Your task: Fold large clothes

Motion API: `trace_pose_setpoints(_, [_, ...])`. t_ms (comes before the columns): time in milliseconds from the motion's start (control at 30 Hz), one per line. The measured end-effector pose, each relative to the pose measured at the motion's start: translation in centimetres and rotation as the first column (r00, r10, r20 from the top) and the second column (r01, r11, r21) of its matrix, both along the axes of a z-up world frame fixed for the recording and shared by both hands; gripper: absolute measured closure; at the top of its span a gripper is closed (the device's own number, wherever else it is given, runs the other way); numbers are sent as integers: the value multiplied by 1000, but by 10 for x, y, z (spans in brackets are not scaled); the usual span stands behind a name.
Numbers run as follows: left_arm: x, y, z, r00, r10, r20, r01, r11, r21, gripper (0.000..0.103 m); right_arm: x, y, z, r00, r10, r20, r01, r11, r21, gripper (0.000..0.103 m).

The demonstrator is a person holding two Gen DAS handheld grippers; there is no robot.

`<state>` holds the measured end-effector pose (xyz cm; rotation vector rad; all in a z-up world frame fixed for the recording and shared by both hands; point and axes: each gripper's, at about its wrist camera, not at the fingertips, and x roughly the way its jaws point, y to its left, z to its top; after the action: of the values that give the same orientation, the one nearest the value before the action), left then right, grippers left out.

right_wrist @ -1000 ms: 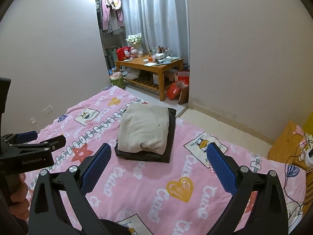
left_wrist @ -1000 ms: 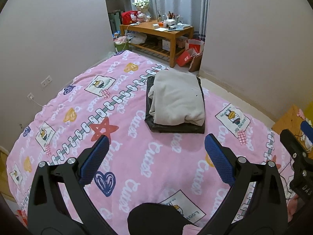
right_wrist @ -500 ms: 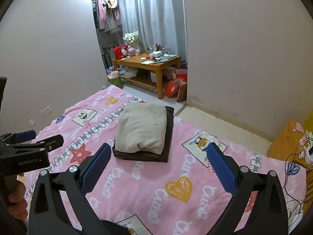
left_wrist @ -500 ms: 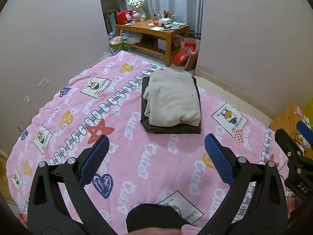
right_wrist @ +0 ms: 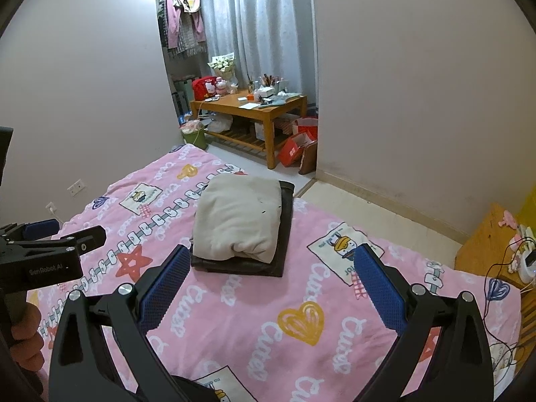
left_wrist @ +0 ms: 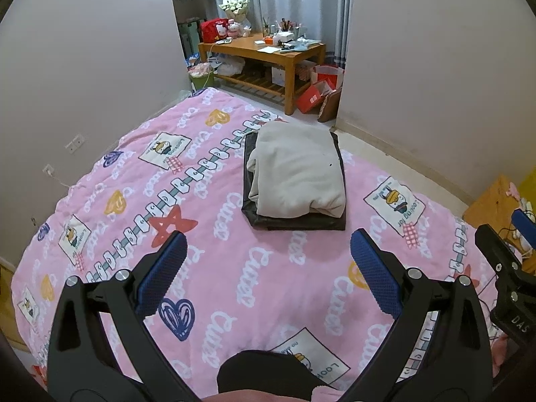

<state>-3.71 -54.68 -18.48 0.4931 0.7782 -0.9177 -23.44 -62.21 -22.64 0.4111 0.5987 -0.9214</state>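
Cream and soft, the folded top (left_wrist: 298, 171) lies flat on a folded dark garment (left_wrist: 294, 222), stacked so the pile stays neat. The pile sits in the middle of the pink bed cover (left_wrist: 234, 284), where there is room to work. The left tool (left_wrist: 268, 258) and the right tool (right_wrist: 269, 273) hang well apart from the pile, both spread wide and holding nothing. I think the folding here is done, so the tools are kept clear of it.

- The beige garment (left_wrist: 298, 171) is covering most of the dark one (left_wrist: 294, 222).
- The frame edge is cutting off the hand (right_wrist: 25, 338).
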Motion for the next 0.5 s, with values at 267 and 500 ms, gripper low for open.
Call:
trace_pose_setpoints(267, [-9, -3, 4, 1000, -20, 22, 21, 1000, -19, 7, -2, 1, -1, 1000, 1, -3, -1, 1000, 5, 8])
trace_pose_setpoints(500, [-9, -1, 2, 999, -27, -21, 26, 1000, -17, 7, -6, -2, -2, 1000, -11, -2, 11, 1000, 12, 8])
